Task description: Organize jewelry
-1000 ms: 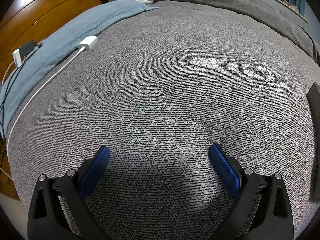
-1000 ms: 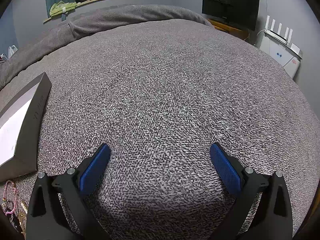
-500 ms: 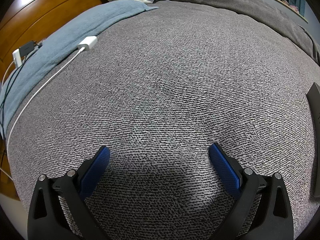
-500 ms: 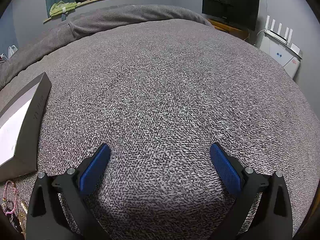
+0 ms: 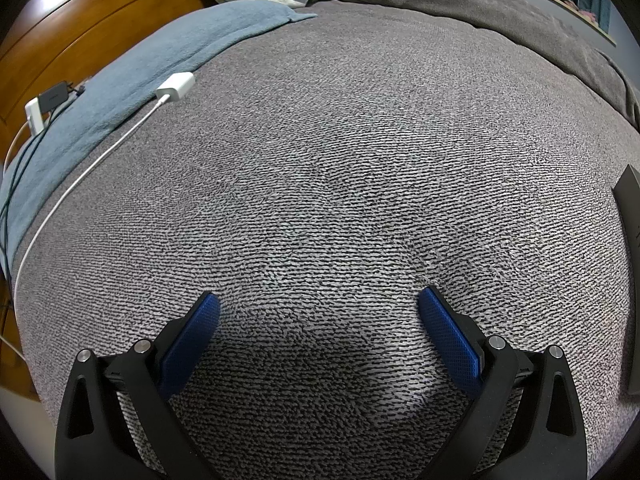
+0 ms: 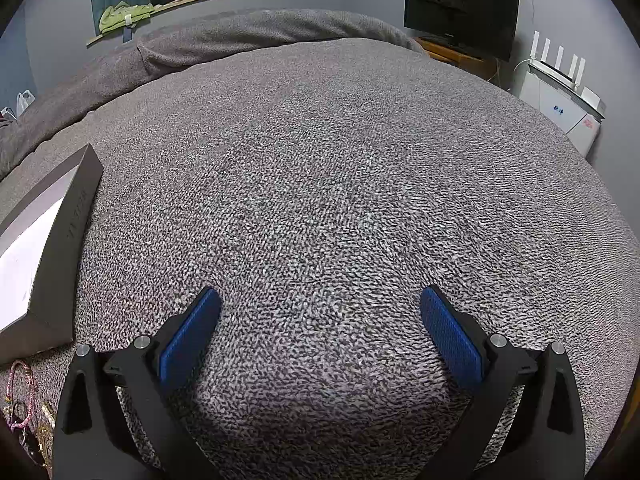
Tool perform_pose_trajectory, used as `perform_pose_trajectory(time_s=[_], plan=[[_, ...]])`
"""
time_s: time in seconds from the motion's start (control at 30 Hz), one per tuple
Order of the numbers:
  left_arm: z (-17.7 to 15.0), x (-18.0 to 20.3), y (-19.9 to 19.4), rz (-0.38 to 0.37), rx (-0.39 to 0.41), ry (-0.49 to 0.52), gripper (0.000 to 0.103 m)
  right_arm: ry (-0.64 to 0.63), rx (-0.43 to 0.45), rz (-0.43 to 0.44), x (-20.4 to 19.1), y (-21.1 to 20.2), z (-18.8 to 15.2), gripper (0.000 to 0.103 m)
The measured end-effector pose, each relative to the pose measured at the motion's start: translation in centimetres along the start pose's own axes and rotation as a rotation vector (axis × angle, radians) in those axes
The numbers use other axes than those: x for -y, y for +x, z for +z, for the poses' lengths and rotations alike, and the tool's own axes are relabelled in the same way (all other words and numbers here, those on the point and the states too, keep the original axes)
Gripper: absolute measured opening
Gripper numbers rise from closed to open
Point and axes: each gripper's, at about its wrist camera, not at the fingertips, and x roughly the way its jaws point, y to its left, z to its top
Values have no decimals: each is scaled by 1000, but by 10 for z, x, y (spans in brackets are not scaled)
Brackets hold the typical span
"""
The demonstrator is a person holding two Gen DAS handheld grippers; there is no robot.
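A grey box (image 6: 52,248) with a white inside lies on the bed at the left of the right wrist view; its dark edge (image 5: 630,264) shows at the far right of the left wrist view. A small pile of jewelry, with a pink beaded bracelet (image 6: 22,396) and a gold piece (image 6: 47,414), lies in the bottom left corner, in front of the box. My right gripper (image 6: 320,304) stands open over bare blanket, right of the box and jewelry. Over bare blanket too, my left gripper (image 5: 318,304) is open with nothing between its blue pads.
The bed is covered by a grey knitted blanket (image 5: 340,160). A blue towel (image 5: 132,76), a white charger with its cable (image 5: 176,86) and a wooden headboard (image 5: 80,28) are at the left. A monitor (image 6: 460,16) and a white router (image 6: 560,76) stand past the bed's right edge.
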Motion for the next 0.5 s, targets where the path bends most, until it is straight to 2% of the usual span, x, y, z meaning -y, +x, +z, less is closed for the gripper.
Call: perform_pose_trajectory(time_s=[0.5], plan=[[0, 0, 0, 0, 0, 0, 98, 0, 0, 0, -1, 0, 0, 99]])
